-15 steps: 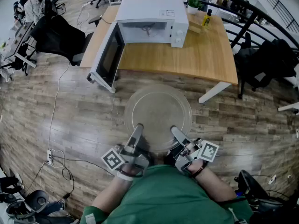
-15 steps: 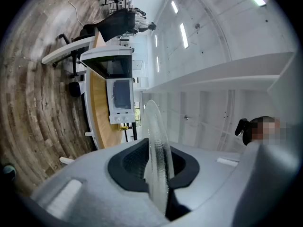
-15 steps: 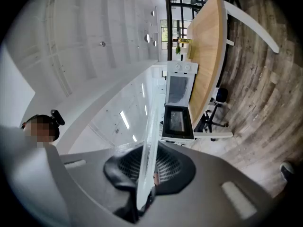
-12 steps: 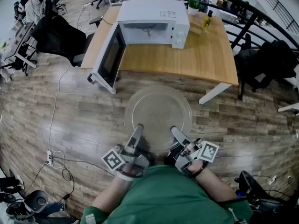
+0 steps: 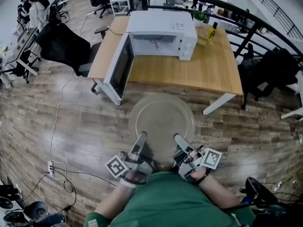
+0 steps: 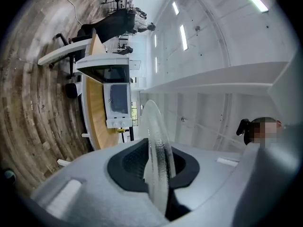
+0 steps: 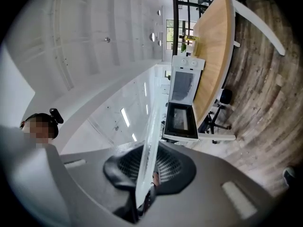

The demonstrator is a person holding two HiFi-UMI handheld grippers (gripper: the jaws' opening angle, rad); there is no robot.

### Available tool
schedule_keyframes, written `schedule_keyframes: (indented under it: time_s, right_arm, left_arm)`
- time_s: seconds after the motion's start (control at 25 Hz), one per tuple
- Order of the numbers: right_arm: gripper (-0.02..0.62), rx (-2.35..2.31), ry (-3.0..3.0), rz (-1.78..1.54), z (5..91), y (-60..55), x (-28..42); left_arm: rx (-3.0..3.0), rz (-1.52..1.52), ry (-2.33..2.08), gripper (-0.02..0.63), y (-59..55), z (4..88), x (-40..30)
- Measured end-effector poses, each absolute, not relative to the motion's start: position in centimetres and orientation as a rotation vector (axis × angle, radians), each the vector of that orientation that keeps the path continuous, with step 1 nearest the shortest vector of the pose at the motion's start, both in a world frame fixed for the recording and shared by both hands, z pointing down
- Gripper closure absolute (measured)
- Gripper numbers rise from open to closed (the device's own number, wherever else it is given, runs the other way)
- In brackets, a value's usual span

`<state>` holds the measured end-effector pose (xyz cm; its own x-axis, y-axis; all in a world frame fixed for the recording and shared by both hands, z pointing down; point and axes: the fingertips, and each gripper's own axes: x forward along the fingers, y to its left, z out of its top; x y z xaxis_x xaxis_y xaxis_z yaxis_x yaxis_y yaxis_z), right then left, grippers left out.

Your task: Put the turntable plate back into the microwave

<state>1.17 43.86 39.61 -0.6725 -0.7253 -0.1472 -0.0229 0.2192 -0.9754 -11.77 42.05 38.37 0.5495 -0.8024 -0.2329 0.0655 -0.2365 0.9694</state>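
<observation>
Nearest: the person [image 5: 165,197], in a green shirt, fills the bottom edge of the head view, with both forearms reaching forward.
Left gripper: the left gripper [image 5: 141,141] has its jaws closed on the near-left rim of the plate. Its own view shows the glass edge pinched between the dark pads.
Right gripper: the right gripper [image 5: 180,142] has its jaws drawn nearly together and clamped on the near-right rim, with the glass edge running between the pads.
Task's thing: the turntable plate [image 5: 162,119] is a round disc of clear glass. It is held roughly level in the air above the wooden floor [image 5: 71,122], in front of the person and short of the worktop. It is not yet in the microwave.
Handling: the plate looks stiff, fairly heavy, smooth and breakable. The rim is the only place to take hold. Both grips sit on the near edge, so most of the weight hangs beyond the jaws and the plate could droop or slip. A firm, even squeeze and a slow carry seem wise.
Worktop: a wooden worktop [image 5: 199,70] lies just beyond the plate.
Microwave: the white microwave [image 5: 161,30] stands on the far-left part of the worktop. Its door [image 5: 119,67] is swung wide open towards the person, and the cavity faces forward.
Farthest: a bottle [image 5: 212,31] and a plant [image 5: 199,15] stand to the right of the microwave. A dark chair [image 5: 66,44] is to the left of the worktop.
</observation>
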Motion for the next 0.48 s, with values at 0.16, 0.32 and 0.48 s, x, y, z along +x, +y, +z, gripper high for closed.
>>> schedule_keyframes:
  time_s: [0.16,0.32,0.48]
  right_arm:
    - [0.551,-0.699,1.899,-1.473,39.1,43.3,-1.1]
    - [0.551,-0.714,1.902,-1.444,38.9,42.7,-3.2]
    - [0.551,-0.731,1.892,-1.444,38.9,42.3,-4.6]
  left_arm:
    - [1.630,-0.925,-0.613,0.566,41.3,37.7,-14.0]
    - [1.641,-0.920,-0.589,0.566,40.5,37.6,-16.1]
    - [1.635,-0.913,-0.571,0.566,39.8,37.8,-17.4]
